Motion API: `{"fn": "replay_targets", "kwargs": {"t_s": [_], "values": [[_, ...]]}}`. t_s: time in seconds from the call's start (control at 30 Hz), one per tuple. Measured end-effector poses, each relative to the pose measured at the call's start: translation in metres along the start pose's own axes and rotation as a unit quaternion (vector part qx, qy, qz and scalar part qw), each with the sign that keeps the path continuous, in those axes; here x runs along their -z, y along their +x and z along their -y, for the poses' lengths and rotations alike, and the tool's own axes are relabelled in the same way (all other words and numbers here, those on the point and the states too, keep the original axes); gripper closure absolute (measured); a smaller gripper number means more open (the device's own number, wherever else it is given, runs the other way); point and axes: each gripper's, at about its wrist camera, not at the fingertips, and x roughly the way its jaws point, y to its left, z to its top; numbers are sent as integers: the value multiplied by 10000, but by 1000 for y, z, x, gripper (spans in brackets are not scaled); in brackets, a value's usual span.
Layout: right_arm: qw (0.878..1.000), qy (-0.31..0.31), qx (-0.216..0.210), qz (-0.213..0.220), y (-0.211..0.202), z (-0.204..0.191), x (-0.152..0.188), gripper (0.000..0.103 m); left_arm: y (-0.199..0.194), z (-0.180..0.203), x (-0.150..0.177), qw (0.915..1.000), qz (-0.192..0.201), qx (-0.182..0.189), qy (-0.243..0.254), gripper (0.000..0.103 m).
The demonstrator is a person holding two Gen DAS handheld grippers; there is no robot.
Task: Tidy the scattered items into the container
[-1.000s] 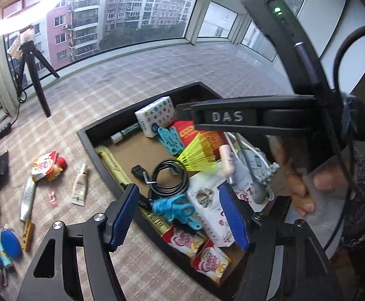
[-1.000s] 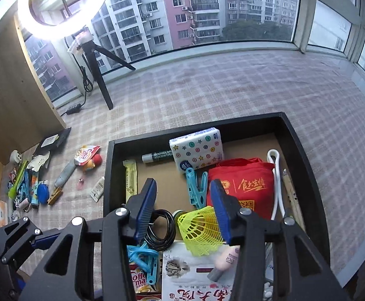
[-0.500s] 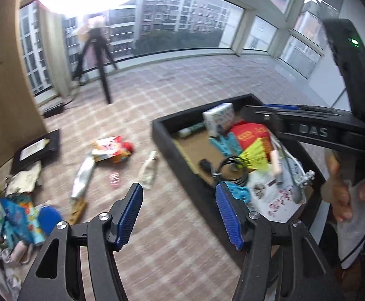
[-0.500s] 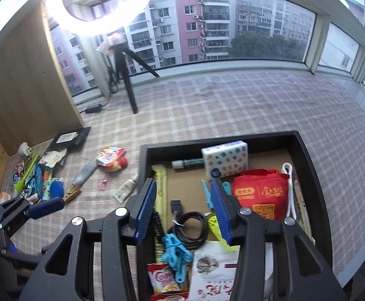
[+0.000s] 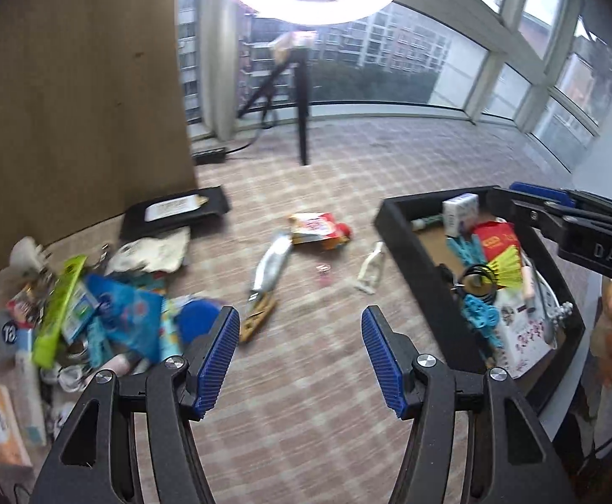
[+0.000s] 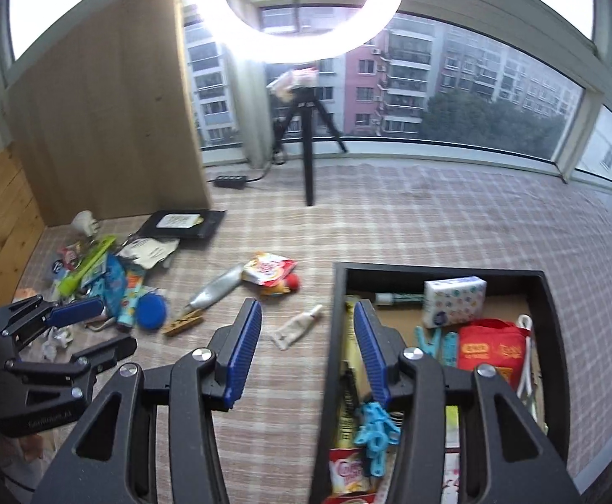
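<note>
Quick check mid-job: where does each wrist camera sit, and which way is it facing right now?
Left wrist: on the left tongs, angled down at the carpet between the loose pile and black tray; right tongs and a hand show.
Right wrist: on the right tongs, over the tray's near-left edge; left tongs show.
Shared: tray, white tube, ring light.

Checked floor mat (image 6: pixel 411 227) bearing scattered items and a container.
On it: black tray (image 6: pixel 339 294), silver tube (image 6: pixel 213 290), white tube (image 6: pixel 297 325), wooden clothespin (image 6: pixel 183 322), snack packet (image 6: pixel 268 273).
</note>
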Motion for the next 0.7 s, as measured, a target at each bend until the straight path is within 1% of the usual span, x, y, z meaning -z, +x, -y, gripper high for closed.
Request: {"fn": "replay_targets", "kwargs": {"t_s": [0.17, 0.27, 0.37, 0.5, 0.57, 0.7], "values": [[9994, -140, -301, -118, 15, -17, 4, 58, -1, -37, 20, 9991, -67, -291, -318, 46], [9981, -118, -519, -307, 31, -24, 11, 58, 3, -58, 34, 9976, -198, -421, -507, 46], [9965, -132, -635, -537, 50, -33, 21, 58, 10, -74, 47, 9959, -367, -519, -648, 46], [9945, -198, -690, -766, 68, -49, 32, 58, 16, -82, 54, 9939, -436, -633, -796, 46], [9944, -259, -665, -783, 72, -56, 35, 58, 15, -82, 54, 9932, -389, -667, -866, 46], [9933, -318, -782, -789, 75, -74, 39, 58, 6, -80, 55, 9920, -260, -774, -963, 46]]}}
